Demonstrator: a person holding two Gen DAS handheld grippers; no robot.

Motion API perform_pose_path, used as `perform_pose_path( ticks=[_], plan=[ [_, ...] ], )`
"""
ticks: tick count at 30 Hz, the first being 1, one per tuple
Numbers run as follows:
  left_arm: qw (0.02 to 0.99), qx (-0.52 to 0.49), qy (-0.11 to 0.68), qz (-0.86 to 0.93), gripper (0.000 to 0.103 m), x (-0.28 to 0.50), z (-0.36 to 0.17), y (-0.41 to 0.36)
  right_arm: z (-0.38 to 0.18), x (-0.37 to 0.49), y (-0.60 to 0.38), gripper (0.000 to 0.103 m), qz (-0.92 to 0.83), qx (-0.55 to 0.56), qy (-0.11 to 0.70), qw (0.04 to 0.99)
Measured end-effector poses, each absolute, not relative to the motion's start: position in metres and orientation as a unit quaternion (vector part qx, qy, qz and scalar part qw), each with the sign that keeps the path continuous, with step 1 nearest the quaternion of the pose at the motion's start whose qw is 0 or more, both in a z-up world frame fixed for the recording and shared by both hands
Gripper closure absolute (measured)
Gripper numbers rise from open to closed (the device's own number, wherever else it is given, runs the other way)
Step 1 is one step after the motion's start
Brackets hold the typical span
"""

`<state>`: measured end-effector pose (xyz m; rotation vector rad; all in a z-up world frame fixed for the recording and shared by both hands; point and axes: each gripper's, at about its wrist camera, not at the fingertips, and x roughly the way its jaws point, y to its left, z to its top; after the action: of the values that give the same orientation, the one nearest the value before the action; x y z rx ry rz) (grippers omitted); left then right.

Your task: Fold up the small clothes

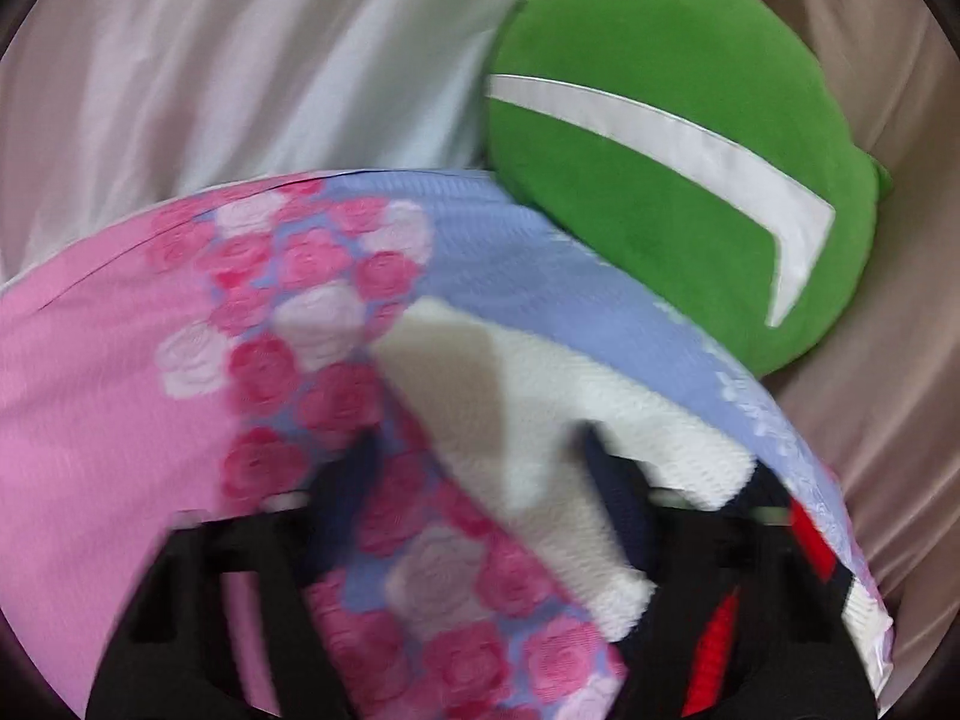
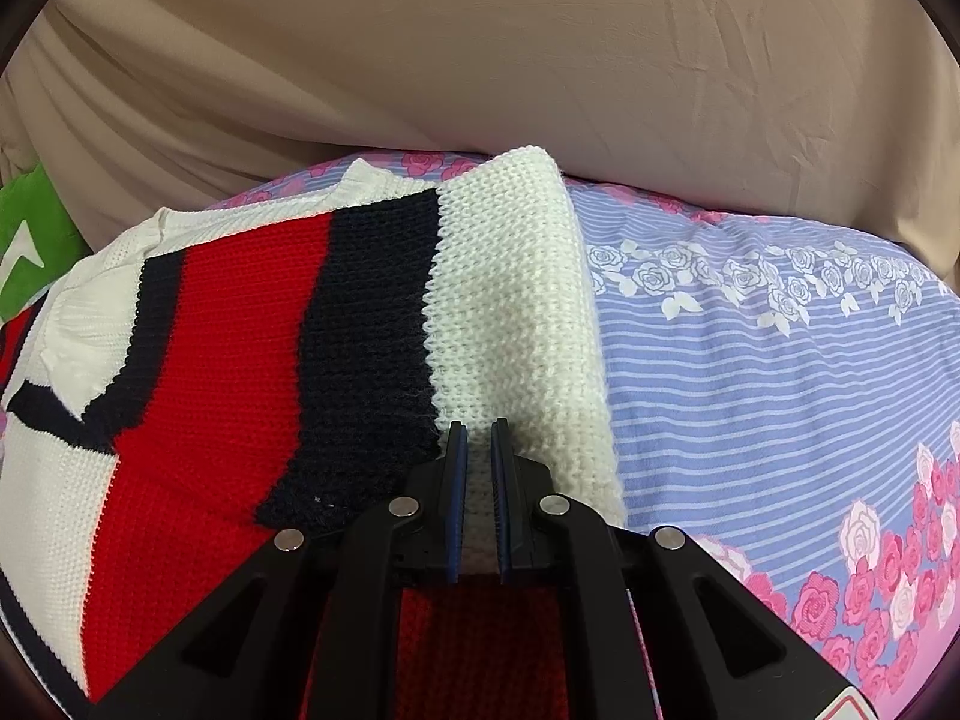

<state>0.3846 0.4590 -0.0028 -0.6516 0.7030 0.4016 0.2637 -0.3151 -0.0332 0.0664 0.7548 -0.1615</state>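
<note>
A small knitted sweater (image 2: 252, 324) in white, red and navy lies on a rose-patterned pillow (image 2: 780, 372). My right gripper (image 2: 478, 426) is shut on the sweater's white knit edge, its blue pads pinching the fabric. In the left wrist view, which is motion-blurred, the left gripper (image 1: 480, 450) stands open over the pillow (image 1: 120, 360). A white knit part of the sweater (image 1: 540, 420) lies between its fingers, and a red and navy bit shows by the right finger (image 1: 624, 510).
A green cushion (image 1: 660, 138) with a white stripe rests behind the pillow; it also shows at the left edge of the right wrist view (image 2: 30, 234). Beige sheets (image 2: 480, 48) and a whitish cloth (image 1: 240, 60) surround the pillow.
</note>
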Motion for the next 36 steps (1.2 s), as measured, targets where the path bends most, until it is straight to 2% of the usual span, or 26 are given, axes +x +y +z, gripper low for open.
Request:
perform_pose_path(
  ticks=[1,2,3,8,12,15,17,20,21,22,23,26,28,29,31,32,36],
  plan=[
    [0.869,-0.313,0.336,0.185,0.082,0.389,0.000,0.455,-0.033,0.264,-0.315,0.097,-0.079,0.032,0.368,0.926],
    [0.873,-0.309,0.332,0.179,0.091,0.389,0.005,0.450,-0.033,0.264,-0.315,0.097,-0.079,0.033,0.368,0.926],
    [0.880,-0.297,0.328,0.173,0.094,0.388,0.014,0.439,-0.033,0.264,-0.315,0.097,-0.079,0.033,0.368,0.926],
    [0.934,-0.191,0.284,0.105,0.094,0.381,0.085,0.343,-0.033,0.264,-0.315,0.097,-0.080,0.030,0.368,0.926],
    [0.958,-0.129,0.254,-0.020,0.095,0.359,0.143,0.219,-0.033,0.264,-0.314,0.097,-0.081,0.029,0.368,0.926],
    [0.956,-0.073,0.254,-0.128,0.094,0.335,0.161,0.105,-0.033,0.264,-0.314,0.097,-0.079,0.032,0.368,0.926],
    [0.947,-0.040,0.265,-0.179,0.094,0.322,0.154,0.040,-0.033,0.264,-0.314,0.097,-0.077,0.035,0.367,0.926],
    [0.920,-0.008,0.307,-0.241,0.087,0.312,0.118,-0.047,-0.032,0.263,-0.315,0.096,-0.071,0.041,0.366,0.927],
    [0.913,0.000,0.323,-0.250,0.070,0.312,0.101,-0.071,-0.032,0.263,-0.316,0.096,-0.070,0.043,0.366,0.927],
    [0.907,0.010,0.337,-0.251,0.046,0.311,0.079,-0.092,-0.032,0.263,-0.316,0.095,-0.067,0.047,0.365,0.927],
    [0.906,0.021,0.342,-0.248,0.039,0.309,0.063,-0.107,-0.032,0.262,-0.318,0.095,-0.063,0.052,0.365,0.928],
    [0.913,0.068,0.336,-0.221,0.039,0.296,0.031,-0.129,-0.031,0.260,-0.324,0.088,-0.036,0.079,0.357,0.930],
    [0.915,0.057,0.333,-0.220,0.036,0.292,0.029,-0.112,-0.028,0.256,-0.329,0.082,-0.019,0.097,0.346,0.933],
    [0.917,0.044,0.329,-0.221,0.033,0.288,0.034,-0.096,-0.026,0.254,-0.328,0.080,-0.017,0.100,0.339,0.935],
    [0.929,0.008,0.308,-0.206,0.017,0.275,0.048,-0.055,-0.019,0.249,-0.321,0.063,-0.018,0.091,0.328,0.940],
    [0.934,-0.002,0.300,-0.195,0.014,0.272,0.053,-0.042,-0.014,0.249,-0.312,0.058,-0.007,0.082,0.327,0.941],
    [0.943,-0.047,0.307,-0.117,0.013,0.270,0.057,0.038,-0.005,0.255,-0.279,0.055,0.052,0.079,0.344,0.934]
  ],
)
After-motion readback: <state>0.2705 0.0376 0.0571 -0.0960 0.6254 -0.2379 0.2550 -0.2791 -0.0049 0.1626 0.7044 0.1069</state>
